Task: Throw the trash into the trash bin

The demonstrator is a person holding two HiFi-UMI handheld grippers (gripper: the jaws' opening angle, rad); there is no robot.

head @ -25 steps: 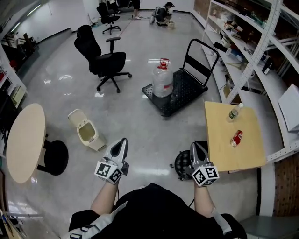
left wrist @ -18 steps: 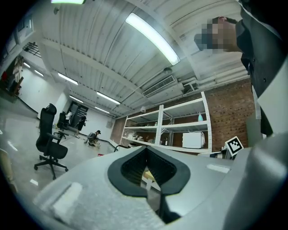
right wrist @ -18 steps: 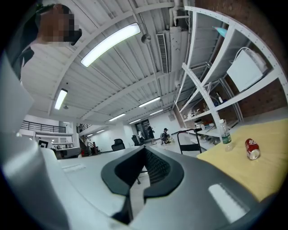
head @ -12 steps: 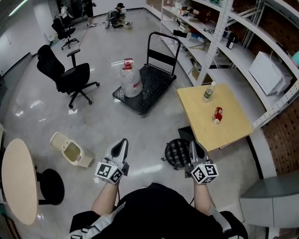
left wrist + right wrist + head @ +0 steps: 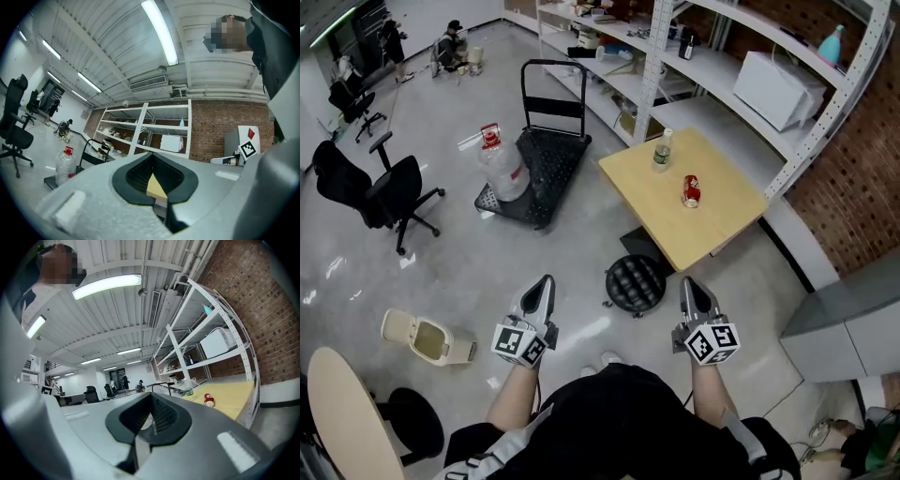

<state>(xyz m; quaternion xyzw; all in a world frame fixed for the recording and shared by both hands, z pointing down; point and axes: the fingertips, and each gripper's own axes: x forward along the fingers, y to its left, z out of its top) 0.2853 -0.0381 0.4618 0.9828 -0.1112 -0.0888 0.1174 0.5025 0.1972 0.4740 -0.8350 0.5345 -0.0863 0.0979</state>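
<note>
Trash, I judge, means the red can (image 5: 691, 190) and the upright bottle (image 5: 662, 152), both near the middle of the counter (image 5: 705, 230), clear of its edges. The left gripper (image 5: 547, 284) and right gripper (image 5: 686, 284) hang short of the counter's near corner, jaws pressed together and empty, with nothing yet in reach. The trash bin (image 5: 427, 339) lies tipped on the floor, well left of the counter. A black stool (image 5: 635, 284) crowds that near corner; open floor lies leftward.

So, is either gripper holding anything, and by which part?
Nothing. The left gripper and right gripper are both shut and empty; red can and bottle sit on the table.
</note>
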